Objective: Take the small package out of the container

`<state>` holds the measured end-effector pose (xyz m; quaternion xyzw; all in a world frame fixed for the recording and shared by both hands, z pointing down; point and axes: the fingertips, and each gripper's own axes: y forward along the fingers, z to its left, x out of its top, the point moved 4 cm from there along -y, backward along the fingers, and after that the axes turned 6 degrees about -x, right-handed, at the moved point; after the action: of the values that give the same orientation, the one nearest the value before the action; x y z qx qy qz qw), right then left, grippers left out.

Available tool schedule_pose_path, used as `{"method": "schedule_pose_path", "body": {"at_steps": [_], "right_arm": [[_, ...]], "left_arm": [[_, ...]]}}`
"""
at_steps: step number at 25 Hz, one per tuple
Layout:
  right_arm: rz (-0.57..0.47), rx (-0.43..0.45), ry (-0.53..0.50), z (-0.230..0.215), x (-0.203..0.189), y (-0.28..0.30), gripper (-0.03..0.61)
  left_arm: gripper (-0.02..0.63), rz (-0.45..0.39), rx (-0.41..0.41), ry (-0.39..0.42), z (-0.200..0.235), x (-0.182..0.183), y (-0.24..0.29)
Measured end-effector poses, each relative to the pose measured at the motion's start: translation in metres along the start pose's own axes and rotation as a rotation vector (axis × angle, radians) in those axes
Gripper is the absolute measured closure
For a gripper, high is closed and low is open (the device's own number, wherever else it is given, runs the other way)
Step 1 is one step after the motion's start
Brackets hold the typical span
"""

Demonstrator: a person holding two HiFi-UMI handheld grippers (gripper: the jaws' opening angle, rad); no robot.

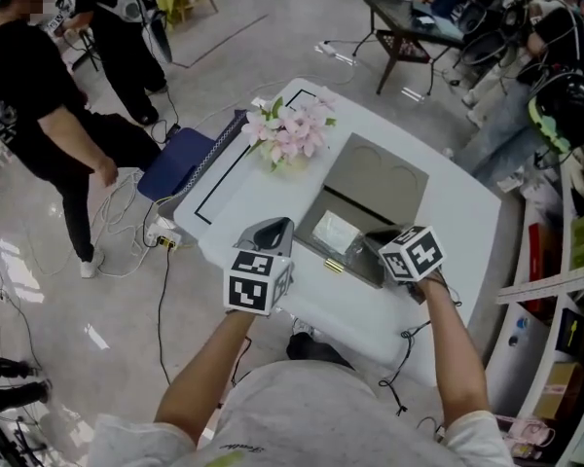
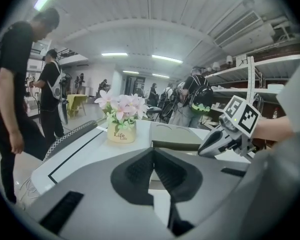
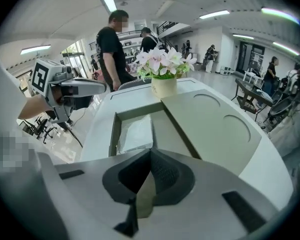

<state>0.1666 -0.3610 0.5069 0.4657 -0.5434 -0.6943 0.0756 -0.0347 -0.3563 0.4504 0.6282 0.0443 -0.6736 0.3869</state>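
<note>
My left gripper [image 2: 152, 156] hangs closed and empty, the farther one; the small package [image 3: 135, 133] lies lengthwise in the container [image 3: 112, 134], at eleven o'clock from my right gripper [image 3: 150, 156]; its jaws are closed at the near edge, any pinch unclear.

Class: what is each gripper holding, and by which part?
Left gripper: nothing, jaws shut. Right gripper: shut at the near edge of the small package in the container; a pinch on it cannot be told.
</note>
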Motion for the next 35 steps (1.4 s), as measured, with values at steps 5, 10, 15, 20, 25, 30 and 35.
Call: {"method": "schedule_pose_path", "body": {"at_steps": [5, 10, 15, 20, 25, 30, 35], "right_arm": [[-0.058, -0.023, 0.016, 0.006, 0.006, -0.018, 0.574], [-0.113, -0.058, 0.015, 0.013, 0.013, -0.038, 0.574], [-0.193, -0.090, 0.033, 0.022, 0.022, -0.061, 0.574], [-0.285, -0.103, 0.073, 0.037, 0.028, -0.087, 0.574], [-0.380, -0.108, 0.084, 0.061, 0.034, -0.111, 0.574], [-0.467, -0.103, 0.069, 0.093, 0.042, -0.132, 0.574], [-0.517, -0.092, 0.057, 0.128, 0.044, -0.141, 0.574]], "left_arm": [[0.609, -0.010, -0.008, 0.014, -0.006, 0.001, -0.009], [0.609, -0.023, -0.017, 0.028, -0.012, 0.002, -0.018], [0.609, -0.029, -0.026, 0.037, -0.017, -0.001, -0.030], [0.609, -0.042, -0.020, 0.055, -0.021, -0.004, -0.052], [0.609, -0.058, -0.009, 0.057, -0.025, -0.010, -0.077], [0.609, -0.072, 0.010, 0.062, -0.029, -0.021, -0.107], [0.609, -0.085, 0.043, 0.057, -0.028, -0.034, -0.140]]}}
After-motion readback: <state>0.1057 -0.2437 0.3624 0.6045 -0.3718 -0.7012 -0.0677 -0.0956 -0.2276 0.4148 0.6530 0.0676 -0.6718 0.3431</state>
